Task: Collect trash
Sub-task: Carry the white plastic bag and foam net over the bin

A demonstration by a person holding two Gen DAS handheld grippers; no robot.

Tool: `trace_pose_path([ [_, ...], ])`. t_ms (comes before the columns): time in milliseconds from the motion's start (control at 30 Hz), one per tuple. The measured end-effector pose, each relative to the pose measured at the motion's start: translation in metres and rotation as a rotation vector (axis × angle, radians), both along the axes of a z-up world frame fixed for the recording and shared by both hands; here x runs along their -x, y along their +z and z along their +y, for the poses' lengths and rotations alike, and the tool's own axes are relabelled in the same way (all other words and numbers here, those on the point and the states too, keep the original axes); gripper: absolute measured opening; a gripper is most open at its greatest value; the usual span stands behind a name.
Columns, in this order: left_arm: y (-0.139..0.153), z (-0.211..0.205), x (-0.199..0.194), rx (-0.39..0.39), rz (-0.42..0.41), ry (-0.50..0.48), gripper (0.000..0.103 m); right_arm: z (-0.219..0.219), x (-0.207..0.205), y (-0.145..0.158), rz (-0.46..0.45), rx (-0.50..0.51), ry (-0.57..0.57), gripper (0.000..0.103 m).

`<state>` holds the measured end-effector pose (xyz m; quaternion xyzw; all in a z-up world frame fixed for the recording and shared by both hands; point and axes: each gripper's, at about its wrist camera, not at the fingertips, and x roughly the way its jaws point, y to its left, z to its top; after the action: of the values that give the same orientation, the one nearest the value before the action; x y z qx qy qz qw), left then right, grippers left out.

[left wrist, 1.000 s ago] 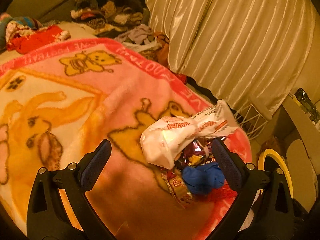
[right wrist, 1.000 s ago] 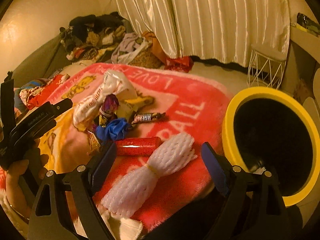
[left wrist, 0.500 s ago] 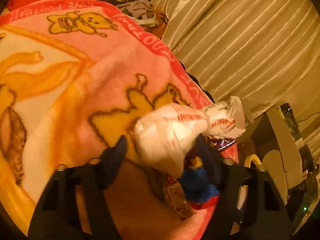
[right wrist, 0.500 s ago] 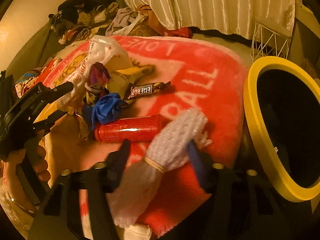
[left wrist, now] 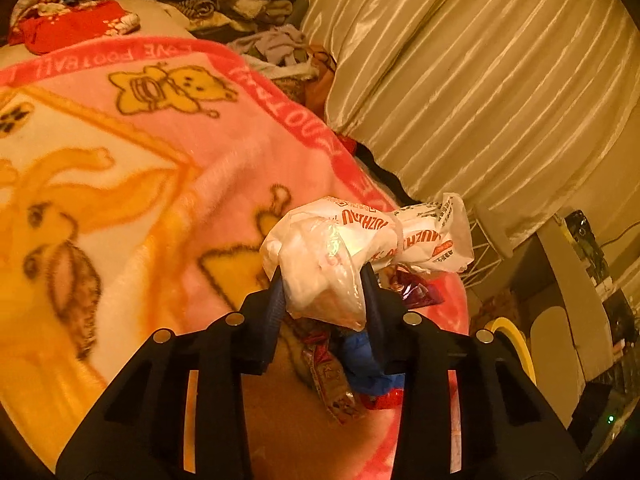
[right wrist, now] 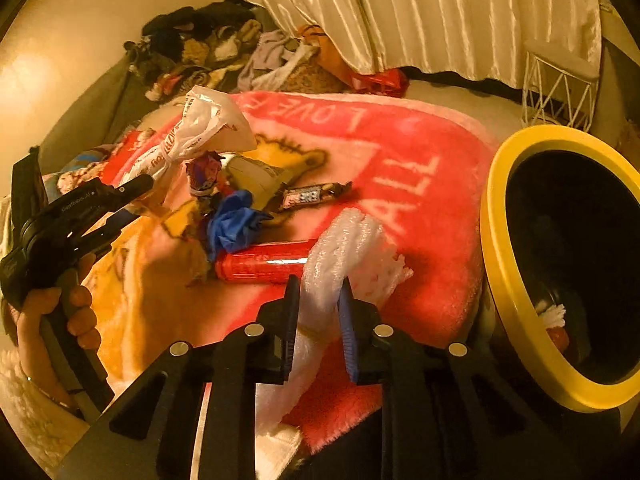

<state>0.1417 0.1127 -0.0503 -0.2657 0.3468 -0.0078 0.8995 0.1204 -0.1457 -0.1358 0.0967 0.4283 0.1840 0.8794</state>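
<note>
— On the pink cartoon blanket, what's changed?
— My left gripper, open a second ago, now pinches the knotted white plastic bag.
— Right?
— My right gripper has clamped the white foam net sleeve beside the yellow-rimmed black bin.

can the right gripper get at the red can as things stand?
Probably not yet: the right gripper has its jaws shut on the white foam net, which also lies across the near end of the red can.
</note>
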Motion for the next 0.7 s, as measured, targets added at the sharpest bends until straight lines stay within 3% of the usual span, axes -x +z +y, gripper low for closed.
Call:
trace_pose_path([
  [300, 0.025, -0.015, 0.018, -0.101, -0.002, 0.022, 0.028, -0.010, 0.003, 0.024, -0.051, -0.025, 0.042, 0.016],
  [533, 0.007, -0.042, 0.021, -0.135, 0.085, -0.063, 0.028, -0.029, 0.002, 0.030, -0.076, -0.074, 0.000, 0.016],
  [700, -0.007, -0.063, 0.027, -0.115, 0.137, -0.129, 0.028, -0.043, 0.005, 0.030, -0.075, -0.091, -0.034, 0.016],
])
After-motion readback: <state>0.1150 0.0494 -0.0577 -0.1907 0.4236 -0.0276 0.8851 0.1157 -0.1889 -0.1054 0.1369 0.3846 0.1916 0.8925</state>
